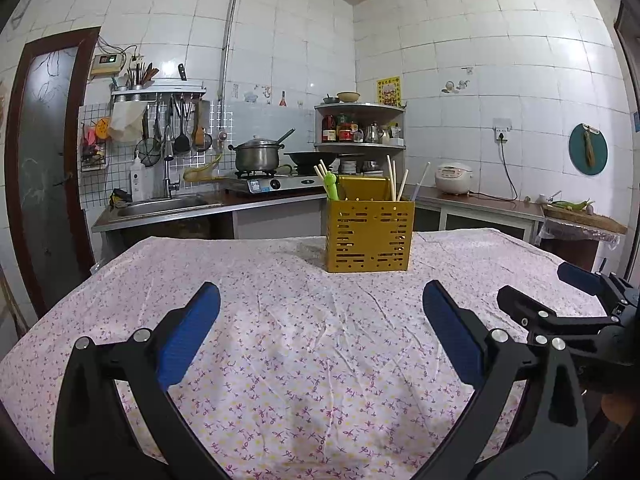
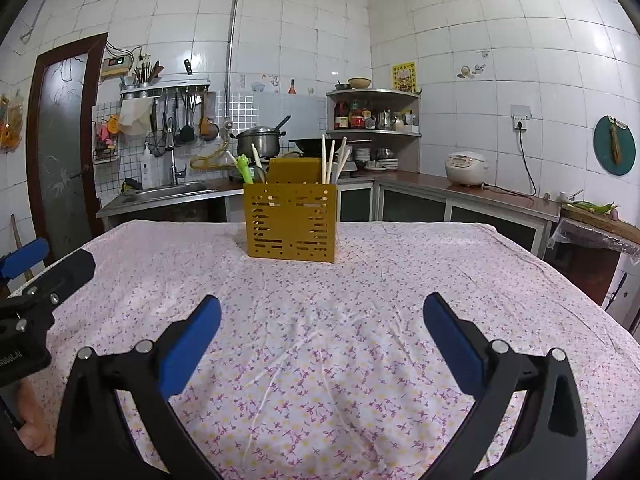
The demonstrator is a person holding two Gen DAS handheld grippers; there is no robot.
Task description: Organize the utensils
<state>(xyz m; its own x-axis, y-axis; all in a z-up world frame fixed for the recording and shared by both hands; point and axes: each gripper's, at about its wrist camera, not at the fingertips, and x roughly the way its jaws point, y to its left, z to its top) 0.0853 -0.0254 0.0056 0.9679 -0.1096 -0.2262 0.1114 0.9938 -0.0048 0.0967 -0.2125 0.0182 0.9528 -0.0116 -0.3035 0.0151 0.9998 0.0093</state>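
A: At the centre of the left wrist view, what stands on the table (image 1: 280, 360)?

B: A yellow holder (image 1: 370, 236), upright on the flowered cloth, just above frame centre. In the right wrist view the holder (image 2: 292, 222) sits left of centre.

A: What is in it?

B: Pale chopsticks (image 1: 394, 180) stick up at its right side, more chopsticks lean at its left, and a green utensil (image 1: 331, 186) stands at its left corner. A yellow panel rises behind them.

A: And the grippers?

B: The left gripper (image 1: 320, 300) fills the lower part of its own view, blue pads spread wide, released, holding nothing. The right gripper (image 2: 320, 312) is the same: fingers apart, bare cloth between them.

A: Do they see each other?

B: Yes. The right gripper (image 1: 568, 284) shows at the right edge of the left view, the left gripper (image 2: 48, 258) at the left edge of the right view. Both are well short of the holder.

A: Behind?

B: A pot (image 1: 258, 156) on the stove, upper middle, and a rice cooker (image 1: 454, 178) at the right.
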